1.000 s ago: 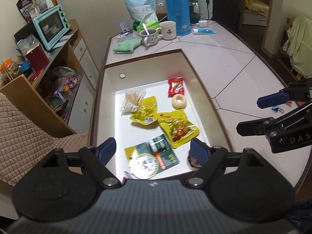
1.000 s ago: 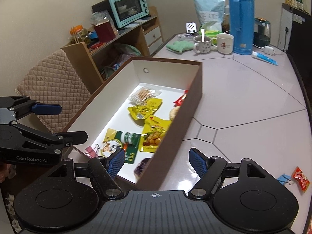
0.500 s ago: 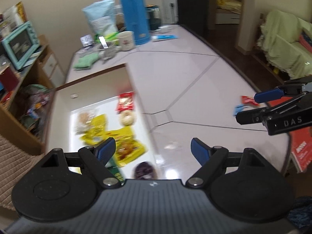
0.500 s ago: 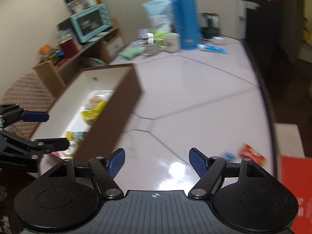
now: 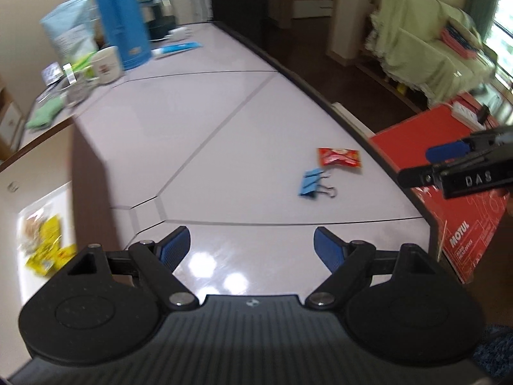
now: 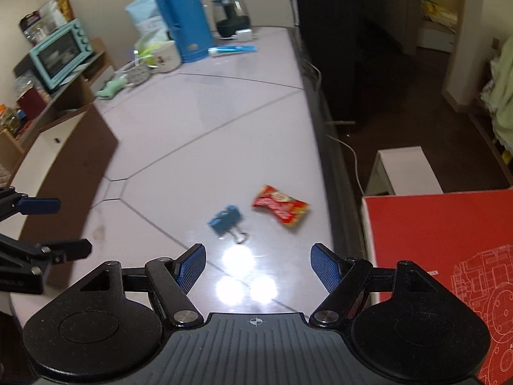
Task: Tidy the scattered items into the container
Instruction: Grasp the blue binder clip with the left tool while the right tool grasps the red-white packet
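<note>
A blue binder clip [image 6: 226, 221] and a red snack packet [image 6: 280, 209] lie side by side on the pale table, near its right edge. My right gripper [image 6: 258, 264] hovers open just short of the clip, nothing between its fingers. My left gripper [image 5: 251, 248] is open too, over bare table, with the clip [image 5: 312, 183] and packet [image 5: 339, 157] ahead to its right. The brown box [image 5: 86, 160] with a white inside stands at the left; yellow snack packets [image 5: 45, 243] lie in it. Each gripper shows at the edge of the other's view.
At the far end of the table stand a blue thermos [image 6: 181, 16], mugs [image 6: 165, 59], a kettle [image 6: 231, 16] and a tube [image 6: 232, 50]. A red carton [image 6: 449, 256] sits beside the table's right edge. The table's dark rim [image 5: 323, 96] curves along the right.
Both grippers have swung right, away from the box toward the table's right edge. The binder clip and red packet now sit much closer to the right gripper. Both stayed open.
</note>
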{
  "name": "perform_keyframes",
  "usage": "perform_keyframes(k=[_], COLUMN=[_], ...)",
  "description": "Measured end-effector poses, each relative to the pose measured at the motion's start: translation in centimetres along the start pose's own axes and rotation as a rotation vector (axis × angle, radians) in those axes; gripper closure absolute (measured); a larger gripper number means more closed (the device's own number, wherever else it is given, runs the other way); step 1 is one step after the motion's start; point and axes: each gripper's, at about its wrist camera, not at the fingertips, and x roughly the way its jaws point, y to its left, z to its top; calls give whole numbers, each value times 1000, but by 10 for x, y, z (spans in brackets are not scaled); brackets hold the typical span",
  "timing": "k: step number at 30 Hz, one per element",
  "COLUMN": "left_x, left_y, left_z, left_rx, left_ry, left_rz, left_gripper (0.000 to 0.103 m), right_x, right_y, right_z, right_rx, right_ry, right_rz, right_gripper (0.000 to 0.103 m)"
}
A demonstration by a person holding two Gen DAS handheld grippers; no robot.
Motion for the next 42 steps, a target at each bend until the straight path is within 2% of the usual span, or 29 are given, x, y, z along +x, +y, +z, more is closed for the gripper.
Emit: perform_keyframes(k=[7,11,16,20,26,30,33,42], left_x=[44,70,103,125,147,147,138,93], left_y=[-38,-58,-76,-84,-91,-89,-78,-32], left_z=[12,13,13,15,18,16,18,19], left_rx=[144,245,338,366,406,435,421,293], left_ry=[-27,-51,-65,-67,-90,-114,-113,-108], left_rz=[-59,-62,-40,-48,-42,-23,-33,-4], left_gripper=[32,40,62,70,93,102,103,103], right_x=[9,21,37,48,61,70,74,110], right_y=[-31,-44,-57,-65,-68,-68,-62,-25], right_z=[8,13,19,21,22,22,25,29], right_rx=[42,58,70,80,81,77,35,-277], right_ry=[28,57,92,114,140,152,135,84], right_rz=[-14,-22,-35,-41,-42,-39,-16,54], right_gripper=[28,28,28,28,28,28,28,28])
